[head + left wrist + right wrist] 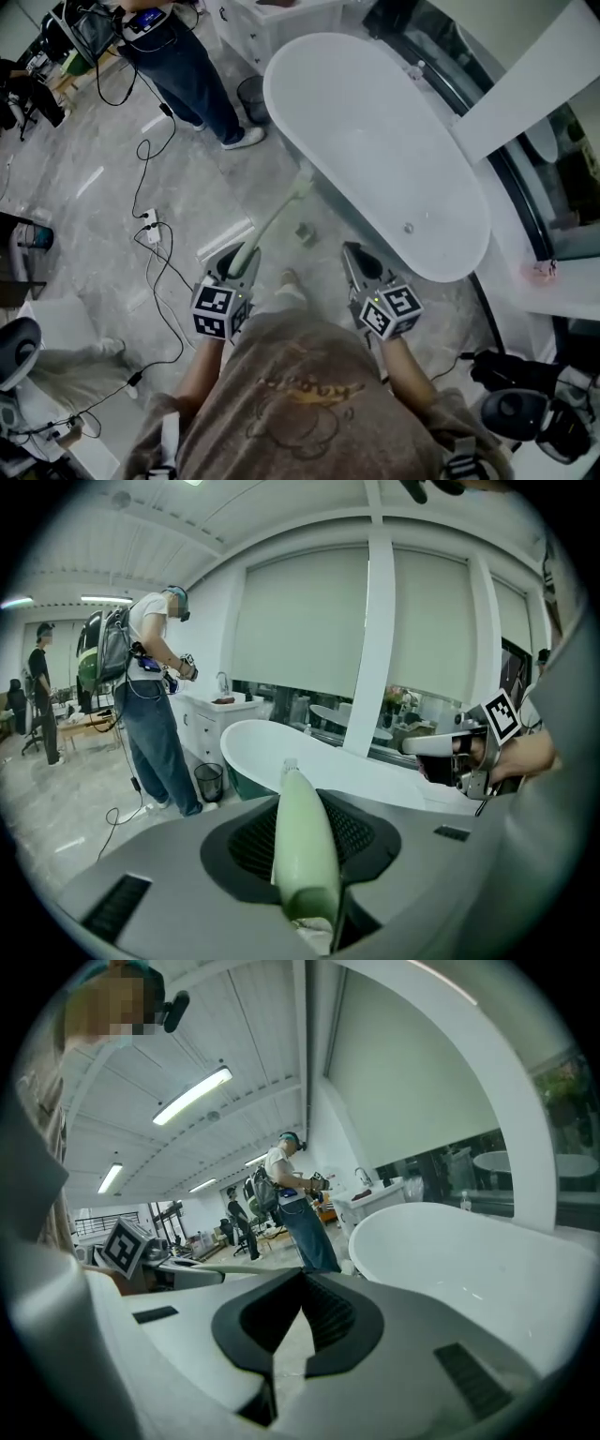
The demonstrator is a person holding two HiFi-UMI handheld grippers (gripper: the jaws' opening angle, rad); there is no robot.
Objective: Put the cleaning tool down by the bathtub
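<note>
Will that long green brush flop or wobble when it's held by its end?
Probably stiff, not floppy: the brush sticks straight out from the left gripper without drooping. It seems light, since one gripper carries it by its end. Its smooth rounded handle might slip or twist in the grip.

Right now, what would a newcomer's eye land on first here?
The big white bathtub fills the head view's upper right. The left gripper clamps a pale green cleaning tool that points toward the tub; the right gripper beside it is shut, empty. A person in jeans stands by the tub's far end.
</note>
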